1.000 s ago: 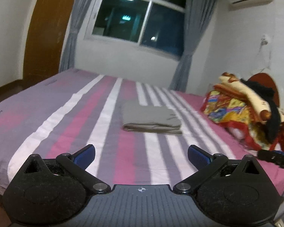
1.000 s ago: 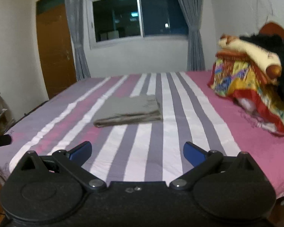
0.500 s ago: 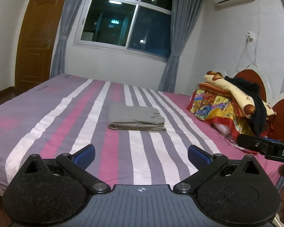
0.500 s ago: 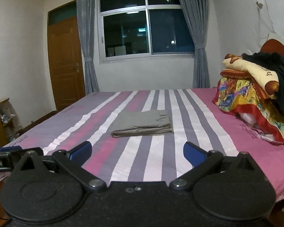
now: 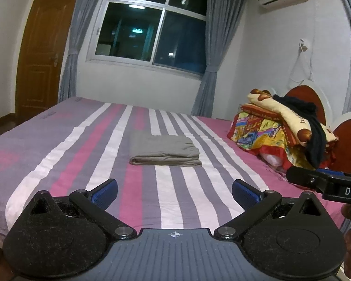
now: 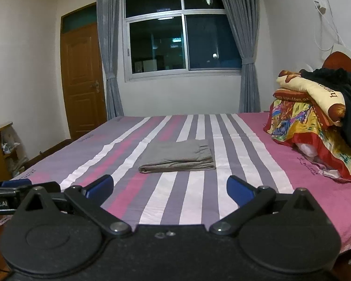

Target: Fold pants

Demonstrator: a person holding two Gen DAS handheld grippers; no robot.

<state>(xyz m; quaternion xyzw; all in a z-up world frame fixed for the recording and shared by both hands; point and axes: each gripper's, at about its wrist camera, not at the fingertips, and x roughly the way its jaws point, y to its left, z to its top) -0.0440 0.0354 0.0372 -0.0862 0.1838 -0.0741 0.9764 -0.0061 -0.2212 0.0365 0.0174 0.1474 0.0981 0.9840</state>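
Both wide-open, empty grippers [image 5: 174,193] [image 6: 170,188] have backed away from the folded grey cloth pants [image 5: 164,150], soft and light beyond their fingertips, best pinched at the thick folded edge.

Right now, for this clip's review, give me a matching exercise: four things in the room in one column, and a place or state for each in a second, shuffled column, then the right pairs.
Things:
1. grey pants
2. left gripper
3. black garment
4. bedding pile

Places or states:
A. draped over the top of the pile
B. folded flat, mid-bed on the striped sheet
C. stacked at the headboard end of the bed
D. open, empty, held off the bed's near edge

Pairs: 1-B, 2-D, 3-A, 4-C
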